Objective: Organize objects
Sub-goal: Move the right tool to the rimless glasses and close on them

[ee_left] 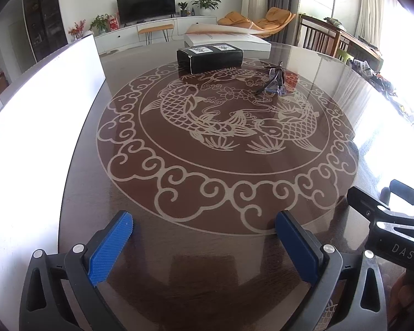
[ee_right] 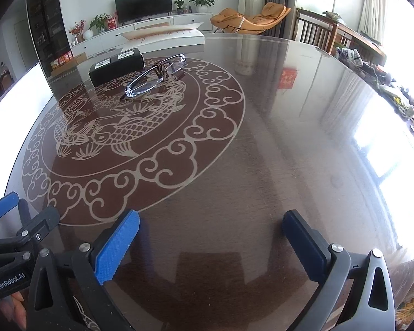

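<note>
My left gripper (ee_left: 204, 240) and right gripper (ee_right: 211, 240) spread wide and empty above the glass-topped table (ee_right: 276, 151), folded glasses (ee_right: 156, 74) lying far across on the fish pattern, just beside the black case (ee_right: 116, 66), white box (ee_left: 229, 41) behind.

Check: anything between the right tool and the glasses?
Nothing: only bare table between the open right tool and the glasses, per the right wrist view.

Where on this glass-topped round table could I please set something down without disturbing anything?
The near half is bare, from both open grippers up to the clear-framed glasses. The wide stretch right of the fish medallion is free too. The far side is crowded: black rectangular box, white flat box.
</note>
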`<state>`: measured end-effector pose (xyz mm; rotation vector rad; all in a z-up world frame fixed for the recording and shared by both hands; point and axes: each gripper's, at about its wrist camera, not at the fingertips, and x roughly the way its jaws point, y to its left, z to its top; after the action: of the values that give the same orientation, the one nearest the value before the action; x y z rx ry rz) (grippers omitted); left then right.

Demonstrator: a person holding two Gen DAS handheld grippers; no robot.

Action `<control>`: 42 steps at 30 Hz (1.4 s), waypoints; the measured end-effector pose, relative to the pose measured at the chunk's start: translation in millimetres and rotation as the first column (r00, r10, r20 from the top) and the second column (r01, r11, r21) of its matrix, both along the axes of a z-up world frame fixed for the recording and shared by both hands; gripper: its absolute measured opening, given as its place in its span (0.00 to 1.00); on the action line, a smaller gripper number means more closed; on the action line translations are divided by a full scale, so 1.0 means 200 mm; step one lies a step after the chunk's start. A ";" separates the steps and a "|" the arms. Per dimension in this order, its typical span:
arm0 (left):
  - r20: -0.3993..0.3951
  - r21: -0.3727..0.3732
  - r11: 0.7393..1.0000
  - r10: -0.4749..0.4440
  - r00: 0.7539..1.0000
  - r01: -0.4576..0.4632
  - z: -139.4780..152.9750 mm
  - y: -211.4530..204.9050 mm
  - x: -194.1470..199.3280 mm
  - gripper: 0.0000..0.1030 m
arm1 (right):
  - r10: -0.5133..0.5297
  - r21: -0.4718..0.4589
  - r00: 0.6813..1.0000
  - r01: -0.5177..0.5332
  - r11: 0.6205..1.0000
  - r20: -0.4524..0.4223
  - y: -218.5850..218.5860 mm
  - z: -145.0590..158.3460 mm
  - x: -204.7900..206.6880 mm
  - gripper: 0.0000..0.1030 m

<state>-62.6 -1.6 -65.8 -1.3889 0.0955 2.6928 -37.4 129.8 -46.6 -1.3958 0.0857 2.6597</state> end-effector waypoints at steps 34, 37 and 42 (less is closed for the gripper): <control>-0.007 -0.014 1.000 0.001 1.000 -0.001 0.00 0.01 0.00 1.00 | -0.004 0.022 0.997 0.006 1.000 -0.071 0.15 0.05 -0.13 0.17; -0.006 -0.014 1.000 0.001 1.000 -0.001 0.01 0.01 0.00 1.00 | -0.019 0.012 0.998 0.020 1.000 -0.068 0.15 0.05 -0.10 0.51; 0.059 -0.007 1.000 -0.022 0.998 0.022 0.01 0.01 -0.05 1.00 | -0.019 -0.018 0.998 0.018 1.000 -0.061 0.19 0.04 -0.08 0.69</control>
<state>-72.0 0.4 -64.2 -1.4595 0.1160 2.6339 -54.3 167.3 -39.6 -1.3123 0.1275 2.6924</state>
